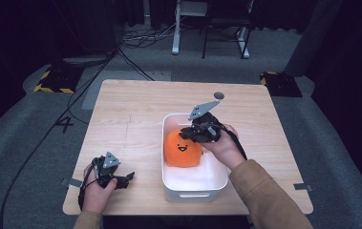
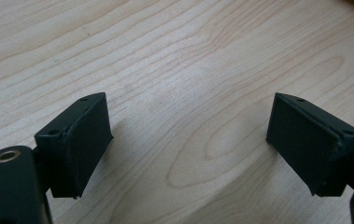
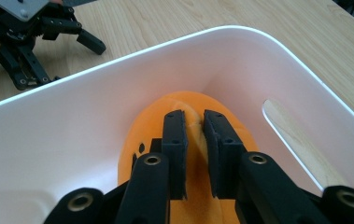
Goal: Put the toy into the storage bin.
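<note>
At about seven o'clock on the pale wooden tabletop (image 1: 131, 119), nearest the person, the left gripper (image 1: 126, 177) rests in the left hand with its jaws spread wide and nothing between them; the left gripper view looks past them onto bare wood grain.

Farther in, at roughly four o'clock from the tabletop's centre, stands a white rectangular plastic bin (image 1: 195, 193). Inside it sits a round orange plush toy with a small smiling face (image 1: 182, 150).

The right gripper (image 1: 188, 134) reaches down into the bin from the two o'clock side, the forearm in a tan sleeve (image 1: 264, 195) angled in from the lower right. Its jaws are nearly pressed together, pinching a fold of the toy's orange fabric (image 3: 194, 126).

The toy looks soft, light and squashy, so a pinch of bunched fabric near the top should carry it, though a thin fold could slip.
</note>
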### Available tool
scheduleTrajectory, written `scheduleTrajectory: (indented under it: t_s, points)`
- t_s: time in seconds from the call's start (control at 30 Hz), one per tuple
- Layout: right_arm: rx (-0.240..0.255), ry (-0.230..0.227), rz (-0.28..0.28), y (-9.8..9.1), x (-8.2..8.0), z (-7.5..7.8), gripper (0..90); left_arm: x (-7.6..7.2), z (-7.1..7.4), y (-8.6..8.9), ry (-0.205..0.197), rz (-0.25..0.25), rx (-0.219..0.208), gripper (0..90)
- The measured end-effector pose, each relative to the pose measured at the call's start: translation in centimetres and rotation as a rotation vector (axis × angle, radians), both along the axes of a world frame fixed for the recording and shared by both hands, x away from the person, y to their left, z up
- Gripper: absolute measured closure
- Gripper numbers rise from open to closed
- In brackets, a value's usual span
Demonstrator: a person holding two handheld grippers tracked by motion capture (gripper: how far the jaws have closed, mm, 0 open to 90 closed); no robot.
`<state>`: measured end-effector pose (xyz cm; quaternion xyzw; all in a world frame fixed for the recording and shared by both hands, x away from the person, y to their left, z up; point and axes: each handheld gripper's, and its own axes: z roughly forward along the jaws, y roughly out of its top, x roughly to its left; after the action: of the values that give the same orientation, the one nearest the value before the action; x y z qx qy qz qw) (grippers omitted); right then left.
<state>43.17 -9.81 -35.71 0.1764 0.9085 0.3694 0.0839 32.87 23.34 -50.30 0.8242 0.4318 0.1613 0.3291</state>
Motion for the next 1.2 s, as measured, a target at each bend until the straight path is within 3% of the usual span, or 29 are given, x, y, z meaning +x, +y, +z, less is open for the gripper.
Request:
scheduleTrajectory:
  t_s: [0.3, 0.53, 0.77, 0.87, 1.2]
  points:
    - [0.000, 0.036, -0.008, -0.2, 0.3, -0.1, 72.4, 0.0, 0.0, 0.0, 0.000, 0.001, 0.000, 14.1]
    - [0.047, 0.090, -0.038, -1.2, 0.5, -0.5, 63.2, 0.0, 0.0, 0.0, 0.000, 0.000, 0.000, 14.1]
    - [0.080, 0.083, -0.029, -1.5, 0.4, -0.5, 57.3, 0.0, 0.0, 0.0, 0.000, 0.000, 0.000, 14.1]
    - [0.139, 0.079, -0.007, -1.7, -0.1, 0.0, 55.0, 0.0, 0.0, 0.0, -0.001, 0.000, 0.000, 14.1]
    - [0.197, 0.034, 0.003, -2.7, -1.2, 1.5, 54.7, 0.0, 0.0, 0.0, 0.001, -0.001, -0.002, 14.1]
